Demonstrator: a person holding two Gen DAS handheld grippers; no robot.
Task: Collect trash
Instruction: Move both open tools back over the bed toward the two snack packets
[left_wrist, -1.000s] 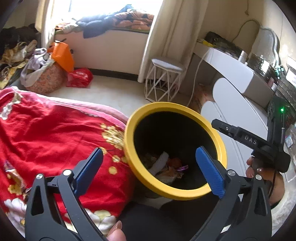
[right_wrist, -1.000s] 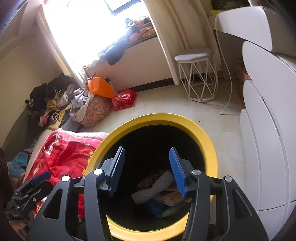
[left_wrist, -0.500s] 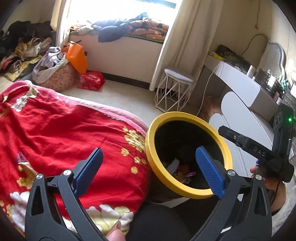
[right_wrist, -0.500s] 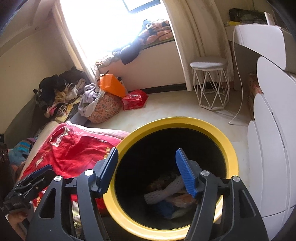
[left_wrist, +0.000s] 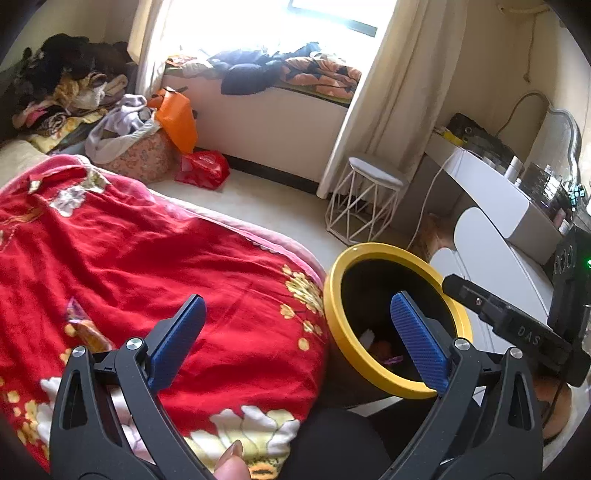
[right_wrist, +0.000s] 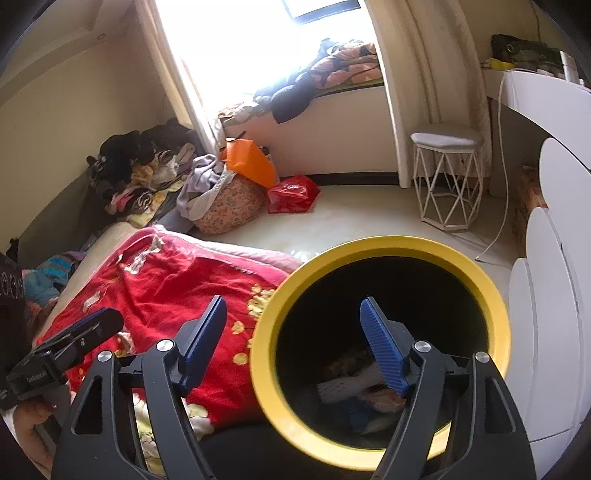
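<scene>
A black bin with a yellow rim (left_wrist: 332, 295) (right_wrist: 384, 245) stands beside the bed and holds several pieces of trash (right_wrist: 347, 387) (left_wrist: 380, 347). A crumpled orange and purple wrapper (left_wrist: 83, 326) lies on the red floral blanket (left_wrist: 147, 258) (right_wrist: 166, 280). My left gripper (left_wrist: 299, 343) is open and empty above the bed edge, left of the bin. My right gripper (right_wrist: 295, 343) is open and empty over the bin's left rim; it also shows in the left wrist view (left_wrist: 517, 332).
A white wire stool (left_wrist: 365, 203) (right_wrist: 447, 184) stands by the curtain. White rounded cabinets (right_wrist: 554, 295) flank the bin on the right. Bags and clothes (left_wrist: 147, 136) (right_wrist: 229, 184) pile up on the floor near the window.
Both grippers have swung left, away from the bin and toward the bed. The bin has shifted right in both views. The right gripper's jaws have opened wider.
</scene>
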